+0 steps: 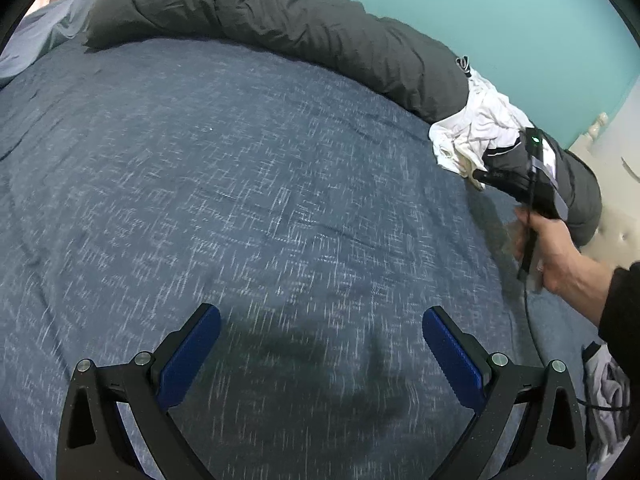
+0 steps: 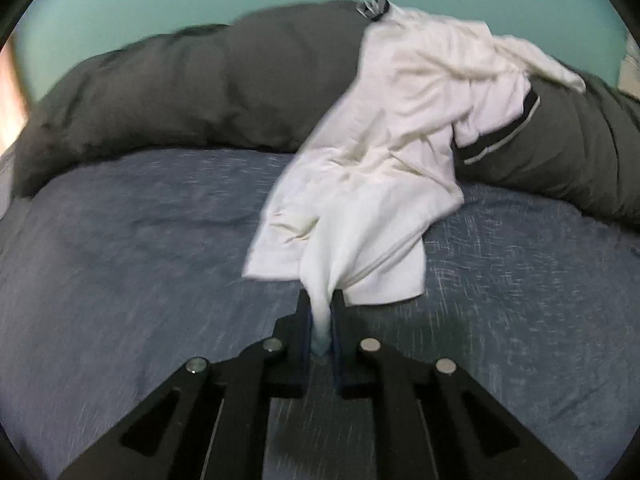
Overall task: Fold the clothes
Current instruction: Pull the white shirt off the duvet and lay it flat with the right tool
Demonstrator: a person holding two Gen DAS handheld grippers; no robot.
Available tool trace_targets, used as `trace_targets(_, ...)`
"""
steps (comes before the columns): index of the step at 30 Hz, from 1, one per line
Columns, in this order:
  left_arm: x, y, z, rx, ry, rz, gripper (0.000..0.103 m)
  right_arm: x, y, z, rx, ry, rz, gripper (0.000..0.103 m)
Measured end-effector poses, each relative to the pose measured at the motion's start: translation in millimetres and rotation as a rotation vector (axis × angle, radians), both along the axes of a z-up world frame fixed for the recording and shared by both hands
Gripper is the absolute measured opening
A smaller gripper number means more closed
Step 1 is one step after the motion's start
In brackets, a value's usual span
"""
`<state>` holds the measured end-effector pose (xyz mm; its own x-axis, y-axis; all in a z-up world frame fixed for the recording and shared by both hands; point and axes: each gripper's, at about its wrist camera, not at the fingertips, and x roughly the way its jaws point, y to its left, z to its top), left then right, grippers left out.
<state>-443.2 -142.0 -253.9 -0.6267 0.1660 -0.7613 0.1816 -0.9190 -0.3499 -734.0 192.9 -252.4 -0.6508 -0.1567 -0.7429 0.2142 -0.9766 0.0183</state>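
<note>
- Your right tool (image 2: 321, 312) is clamped tight on a bunched fold of the crumpled white cotton shirt (image 2: 384, 184), so that one's properly gripped.
- That shirt spills off the long dark grey rolled duvet (image 2: 224, 84) along the far edge of the bed and down onto the blue flecked bedspread (image 2: 120, 264).
- From the left camera, the shirt sits up near the bed's far right corner, and your right hand (image 1: 556, 256) is gripping the handle there.
- Your left tool (image 1: 321, 344) is spread wide with nothing between its blue pads (image 1: 192, 356), hovering over bare bedspread well away from the shirt.
</note>
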Motion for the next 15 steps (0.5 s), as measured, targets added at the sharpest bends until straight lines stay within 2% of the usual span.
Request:
trace_targets(6,43,0,21,-0.016,0.029,0.009,0.103,83,-3,41,-0.053,0.063,0.095,0.007)
trace_targets(10,76,7,32,-0.007,0.052,0.016,0.103,151,-9,63,-0.116,0.099,0.162,0.007)
trace_targets(15,120,22,39,-0.009,0.097,0.003,0.103,234,-5,80,-0.230,0.147,0.192,0.007)
